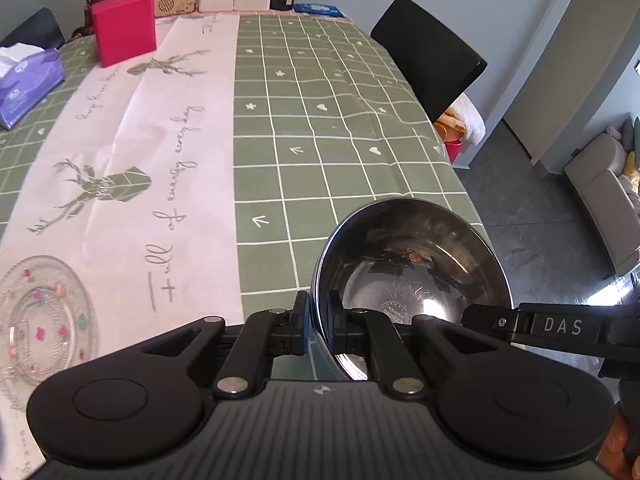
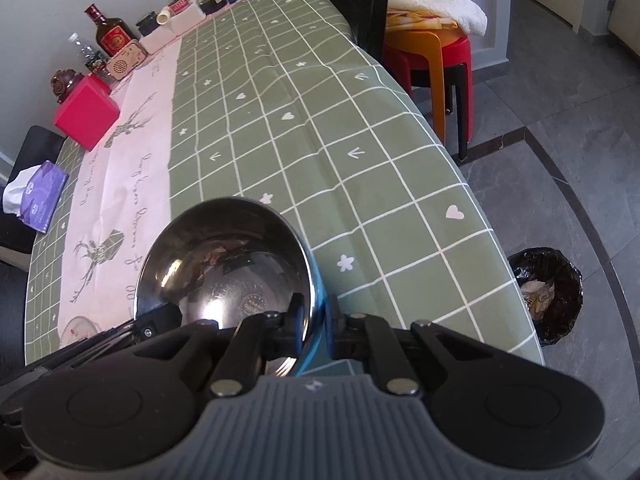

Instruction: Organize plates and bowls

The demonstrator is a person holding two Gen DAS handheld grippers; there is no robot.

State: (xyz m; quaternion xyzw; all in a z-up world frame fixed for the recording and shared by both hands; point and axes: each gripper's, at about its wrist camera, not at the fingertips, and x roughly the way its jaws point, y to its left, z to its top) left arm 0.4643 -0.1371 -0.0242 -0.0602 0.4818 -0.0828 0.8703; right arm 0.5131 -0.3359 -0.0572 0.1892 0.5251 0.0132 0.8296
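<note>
Green checked tablecloth (image 1: 320, 120), pink runner (image 1: 160, 140); grey tiled floor (image 2: 560, 160).

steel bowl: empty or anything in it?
Empty: the steel bowl shows only bare reflective metal inside; both the left gripper and right gripper pinch its rim.

Counter cloth (image 1: 340, 128): sage green, thin white grid, scattered white hearts, flowers and arrows. Centre strip (image 1: 160, 152) pale pink with grey-green deer figures and grey script.
Bowl (image 1: 416, 264): mirror-bright steel, dark reflections inside, round stamped mark at bottom; outer wall shows a blue tint.
Glass plate (image 1: 44, 316): clear, beaded texture, small pink and blue flower dots.
Box (image 1: 124, 28): solid magenta-red.
Tissue pack (image 1: 28, 84): purple with white tissue.
Chair (image 1: 428, 52): black.
Stools (image 2: 436, 56): orange over red, cream fleece on top.
Bottle (image 2: 110, 30): amber-brown, red label and cap.
Left tool (image 1: 318, 320), right tool (image 2: 314, 320): matte black, blue finger pads, grey ribbed body.
Floor (image 2: 560, 128): grey tile.
</note>
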